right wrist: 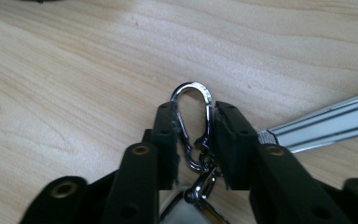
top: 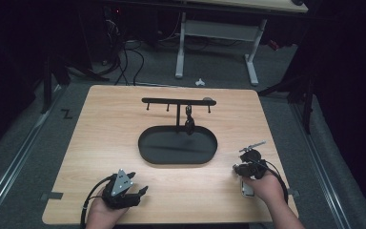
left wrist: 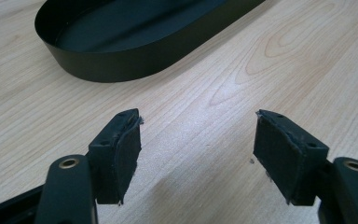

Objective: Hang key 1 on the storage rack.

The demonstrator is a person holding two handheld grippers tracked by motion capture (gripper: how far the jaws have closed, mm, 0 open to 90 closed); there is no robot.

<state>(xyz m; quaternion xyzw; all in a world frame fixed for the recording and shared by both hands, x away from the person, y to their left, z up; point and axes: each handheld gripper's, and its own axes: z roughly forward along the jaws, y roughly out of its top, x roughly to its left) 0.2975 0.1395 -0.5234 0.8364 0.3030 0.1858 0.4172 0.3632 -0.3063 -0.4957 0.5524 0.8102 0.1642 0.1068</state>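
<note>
A silver carabiner clip (right wrist: 193, 122) is pinched between the right tongs (right wrist: 195, 140), its lower links cut off. The left tongs (left wrist: 196, 151) are held wide apart, empty. At 12 o'clock lies a black tray (left wrist: 135, 60) on the bench (left wrist: 270, 70).

No readable text, labels or nos.

A black Z-shaped mark (top: 66, 114) is seen on the grey floor left of the wooden table (top: 109, 143); whether a letter or just tape can't be told. No brand, label or no. is made out on the black oval tray (top: 147, 145), hook rack (top: 177, 101), carabiner (right wrist: 193, 126) or silver strip (right wrist: 326, 122). Nothing printed is found on the jaw pads in the left or right gripper view. Items at the dark room's back are too small and dim to be read.
</note>
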